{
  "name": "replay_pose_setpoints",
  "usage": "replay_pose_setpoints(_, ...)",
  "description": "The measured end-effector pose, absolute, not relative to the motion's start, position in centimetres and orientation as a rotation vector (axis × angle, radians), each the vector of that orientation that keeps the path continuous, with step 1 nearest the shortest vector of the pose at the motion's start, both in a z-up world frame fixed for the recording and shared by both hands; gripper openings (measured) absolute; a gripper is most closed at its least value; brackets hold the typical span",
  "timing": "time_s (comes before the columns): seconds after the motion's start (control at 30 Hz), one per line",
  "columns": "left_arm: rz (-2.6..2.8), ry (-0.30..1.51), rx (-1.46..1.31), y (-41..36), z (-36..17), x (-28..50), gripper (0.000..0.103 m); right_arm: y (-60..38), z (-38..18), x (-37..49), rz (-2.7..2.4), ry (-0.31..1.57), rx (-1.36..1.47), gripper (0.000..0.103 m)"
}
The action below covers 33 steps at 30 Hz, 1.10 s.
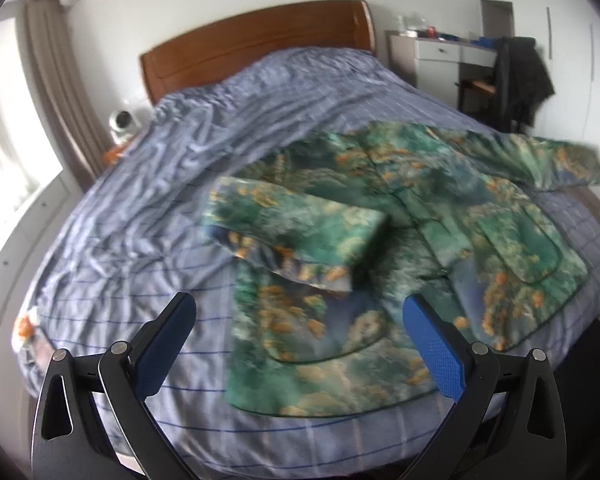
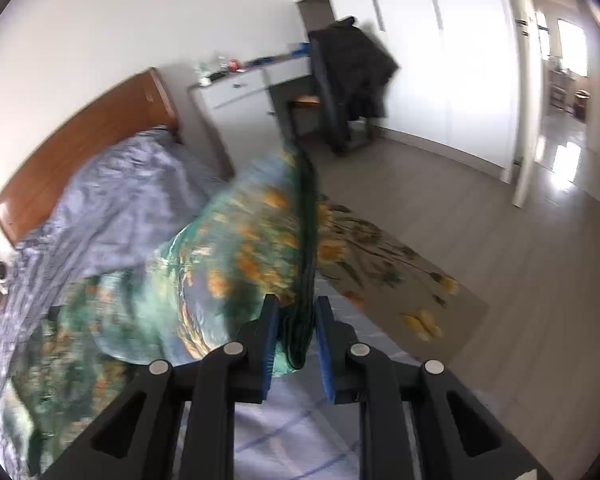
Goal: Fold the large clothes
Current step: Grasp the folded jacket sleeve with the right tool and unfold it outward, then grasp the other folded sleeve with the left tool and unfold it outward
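A green jacket with orange flower print [image 1: 380, 216] lies spread on the bed. Its left sleeve [image 1: 296, 224] is folded across the body. Its right sleeve [image 1: 556, 156] stretches out past the bed's right edge. My left gripper [image 1: 300, 316] is open and empty, held above the jacket's lower hem. My right gripper [image 2: 296, 320] is shut on the jacket's right sleeve [image 2: 260, 232] and holds its edge lifted above the bed.
The bed has a wrinkled blue striped cover [image 1: 148, 184] and a wooden headboard [image 1: 252, 40]. A white desk [image 1: 440, 52] and a chair with dark clothes [image 1: 520, 80] stand beyond it. A flowered rug [image 2: 396, 264] lies on the floor at the bedside.
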<state>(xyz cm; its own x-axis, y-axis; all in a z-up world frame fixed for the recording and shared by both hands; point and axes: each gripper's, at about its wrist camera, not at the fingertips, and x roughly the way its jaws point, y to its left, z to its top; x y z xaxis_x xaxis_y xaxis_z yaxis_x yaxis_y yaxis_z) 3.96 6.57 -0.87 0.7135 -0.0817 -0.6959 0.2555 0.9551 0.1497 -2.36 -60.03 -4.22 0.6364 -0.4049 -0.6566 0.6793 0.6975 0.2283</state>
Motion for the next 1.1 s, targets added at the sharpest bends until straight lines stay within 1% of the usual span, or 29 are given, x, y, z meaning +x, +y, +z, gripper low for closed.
replay_pose_setpoints(0.13,-0.279,0.779,0.188,6.0,-1.4,5.0,0.103,-60.8,-6.7,-3.7,-0.697,0.664,0.504,0.019)
replay_pose_setpoints(0.17,-0.318,0.775,0.185,5.9,-1.6,5.5,0.103,-60.9,-7.4,-4.0,-0.709,0.678,0.509,0.025)
replay_pose_setpoints(0.2,-0.332,0.769,0.199,5.6,-1.8,5.9,0.103,-61.0,-8.0,-4.6,-0.732,0.694,0.507,0.034)
replay_pose_setpoints(0.23,-0.347,0.764,0.230,5.1,-2.2,6.5,0.103,-60.9,-8.4,-5.1,-0.755,0.701,0.500,0.060)
replay_pose_setpoints(0.27,-0.367,0.761,0.258,4.7,-2.5,7.0,0.103,-60.4,-8.7,-5.7,-0.778,0.696,0.490,0.070)
replay_pose_setpoints(0.4,-0.455,0.793,0.456,1.9,-6.0,10.8,0.103,-57.3,-8.0,-7.1,-0.734,0.690,0.422,0.070)
replay_pose_setpoints(0.5,-0.479,0.845,0.539,0.8,-9.5,14.1,0.103,-53.1,-6.7,-7.6,-0.638,0.677,0.372,0.070)
replay_pose_setpoints(0.6,-0.473,0.901,0.571,0.4,-12.5,16.7,0.102,-48.8,-5.3,-8.1,-0.534,0.656,0.344,0.070)
replay_pose_setpoints(0.73,-0.497,0.914,0.654,0.3,-15.3,17.9,0.103,-43.0,-3.2,-8.7,-0.426,0.619,0.287,0.070)
replay_pose_setpoints(0.83,-0.540,0.937,0.614,1.0,-15.6,18.7,0.103,-39.3,-2.0,-8.3,-0.349,0.612,0.255,0.070)
replay_pose_setpoints(0.87,-0.562,0.945,0.587,1.4,-15.5,18.9,0.099,-37.6,-1.5,-8.0,-0.315,0.608,0.233,0.070)
replay_pose_setpoints(0.9,-0.584,0.954,0.561,1.7,-15.3,19.2,0.082,-36.4,-1.1,-7.8,-0.291,0.606,0.217,0.070)
replay_pose_setpoints(0.93,-0.614,0.976,0.530,2.1,-15.1,19.5,0.074,-34.8,-0.6,-7.4,-0.256,0.602,0.194,0.070)
replay_pose_setpoints(0.97,-0.643,0.996,0.497,2.4,-15.0,19.8,0.063,-33.3,-0.1,-7.1,-0.222,0.594,0.178,0.070)
replay_pose_setpoints(1.0,-0.671,1.010,0.456,2.8,-14.8,20.1,0.045,-32.3,0.3,-6.8,-0.198,0.588,0.171,0.070)
replay_pose_setpoints(1.03,-0.697,1.029,0.413,3.3,-14.5,20.3,0.034,-31.0,0.8,-6.5,-0.166,0.578,0.166,0.070)
replay_pose_setpoints(1.07,-0.709,1.038,0.383,3.5,-14.4,20.2,0.015,-29.7,1.4,-6.3,-0.136,0.567,0.162,0.070)
replay_pose_setpoints(1.1,-0.705,1.034,0.359,3.7,-14.0,20.2,0.014,-28.9,1.7,-6.0,-0.114,0.559,0.161,0.070)
